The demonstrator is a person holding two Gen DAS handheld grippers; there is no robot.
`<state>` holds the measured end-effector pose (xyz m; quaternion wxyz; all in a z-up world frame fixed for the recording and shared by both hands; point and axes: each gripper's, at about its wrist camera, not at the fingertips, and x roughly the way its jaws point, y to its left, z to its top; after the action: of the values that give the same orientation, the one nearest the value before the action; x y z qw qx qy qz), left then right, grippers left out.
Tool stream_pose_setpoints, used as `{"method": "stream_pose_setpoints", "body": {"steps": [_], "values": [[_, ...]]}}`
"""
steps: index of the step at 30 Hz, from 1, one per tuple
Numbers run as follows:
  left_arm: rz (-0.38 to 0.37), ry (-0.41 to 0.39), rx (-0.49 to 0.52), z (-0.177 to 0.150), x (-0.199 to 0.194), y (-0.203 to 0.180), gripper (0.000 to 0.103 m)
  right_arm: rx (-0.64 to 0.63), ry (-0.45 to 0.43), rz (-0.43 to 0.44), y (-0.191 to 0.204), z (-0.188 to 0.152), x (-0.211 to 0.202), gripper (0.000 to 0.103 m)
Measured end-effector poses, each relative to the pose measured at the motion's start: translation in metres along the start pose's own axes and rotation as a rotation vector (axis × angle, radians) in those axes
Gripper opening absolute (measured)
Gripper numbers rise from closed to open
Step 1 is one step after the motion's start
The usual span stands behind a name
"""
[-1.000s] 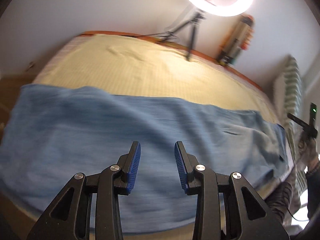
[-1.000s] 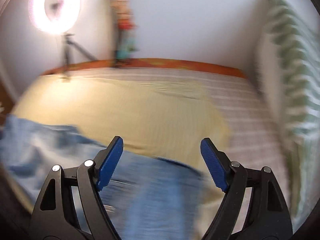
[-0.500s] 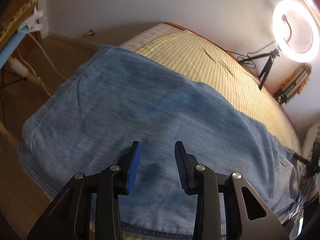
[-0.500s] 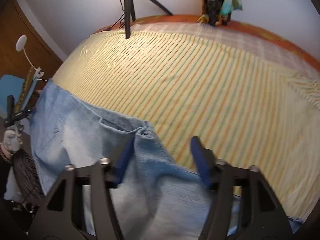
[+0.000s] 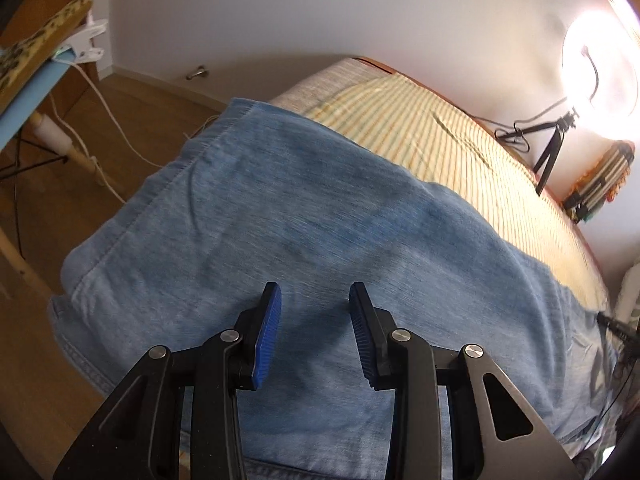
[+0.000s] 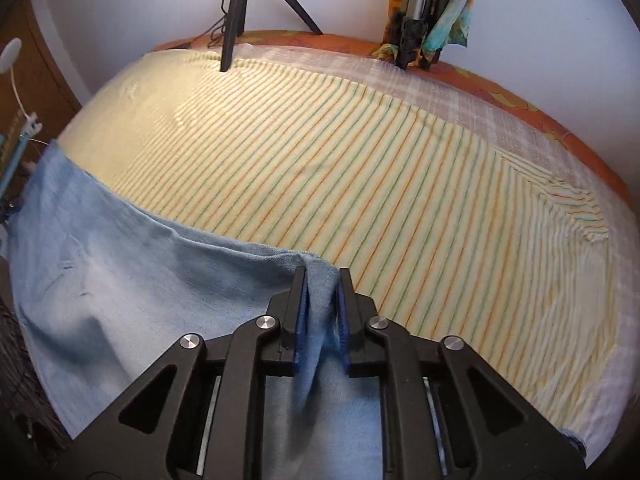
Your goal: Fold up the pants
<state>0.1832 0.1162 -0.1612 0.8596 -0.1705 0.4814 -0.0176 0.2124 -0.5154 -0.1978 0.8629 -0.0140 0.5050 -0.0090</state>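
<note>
1. The right tongs (image 6: 322, 304) are closed down on a raised ridge of the pants (image 6: 132, 292), and a pinch of blue denim is held between the two blue pads (image 6: 301, 320) at the far edge of the cloth.
2. The left tongs (image 5: 315, 334) are held partly open, with a clear gap seen between the blue pads (image 5: 266, 336); nothing is gripped, and the pants (image 5: 320, 216) are seen through the gap. Whether the fingertips touch the denim cannot be told.
3. The pants are spread flat along the near side of the bed (image 6: 592, 380). In the left wrist view, one end of them, with a stitched seam, is draped over the corner of the bed toward the wooden floor (image 5: 24, 376).
4. Beyond the pants, the bed is covered by a pale yellow striped sheet (image 6: 360, 152), wrinkled at its right corner in the right wrist view.
5. At the far edge of the bed a black tripod (image 6: 236, 8) is stood, and a lit ring light (image 5: 600, 76) is carried on it in the left wrist view. A bundle of folded stands and coloured cloth (image 6: 424, 12) is leaned against the white wall (image 5: 320, 4) just beside it.
6. Left of the bed, a white cable (image 5: 108, 120) is trailed over the floor below a blue board fitted with a white clip (image 5: 86, 42).
</note>
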Motion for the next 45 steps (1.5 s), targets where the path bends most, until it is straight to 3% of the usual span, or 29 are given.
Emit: {"method": "stream_pose_setpoints", "body": {"steps": [2,5,9,16,21,31,33,35,39,41,45], "values": [[-0.007,-0.01,-0.015,0.003,-0.006,0.006,0.034,-0.027,-0.027,-0.012,0.011,-0.003,-0.018,0.023],[-0.009,-0.04,-0.044,0.011,-0.017,0.018,0.034,-0.07,-0.074,0.0,0.035,-0.01,-0.053,0.043],[-0.054,-0.085,-0.113,0.026,-0.044,0.046,0.047,-0.078,-0.094,0.079,0.062,-0.019,-0.083,0.044],[-0.098,-0.131,-0.226,0.042,-0.079,0.109,0.048,-0.14,-0.079,0.166,0.12,-0.031,-0.099,0.044],[-0.165,-0.099,-0.3,0.029,-0.074,0.143,0.048,-0.196,-0.065,0.198,0.169,-0.018,-0.096,0.044],[-0.239,0.014,-0.362,0.002,-0.036,0.171,0.048,-0.332,-0.065,0.307,0.281,0.056,-0.069,0.044],[-0.254,0.028,-0.366,0.001,-0.032,0.175,0.048,-0.354,-0.072,0.343,0.305,0.073,-0.062,0.049],[-0.254,0.048,-0.358,0.002,-0.029,0.176,0.048,-0.376,-0.087,0.368,0.331,0.091,-0.052,0.055],[-0.288,0.072,-0.345,0.003,-0.029,0.178,0.049,-0.389,-0.08,0.437,0.382,0.129,-0.024,0.055],[-0.306,0.097,-0.317,0.004,-0.031,0.177,0.054,-0.42,-0.071,0.459,0.411,0.147,-0.007,0.055],[-0.282,0.149,-0.268,0.013,-0.04,0.182,0.055,-0.433,-0.016,0.531,0.455,0.173,0.026,0.056]]}}
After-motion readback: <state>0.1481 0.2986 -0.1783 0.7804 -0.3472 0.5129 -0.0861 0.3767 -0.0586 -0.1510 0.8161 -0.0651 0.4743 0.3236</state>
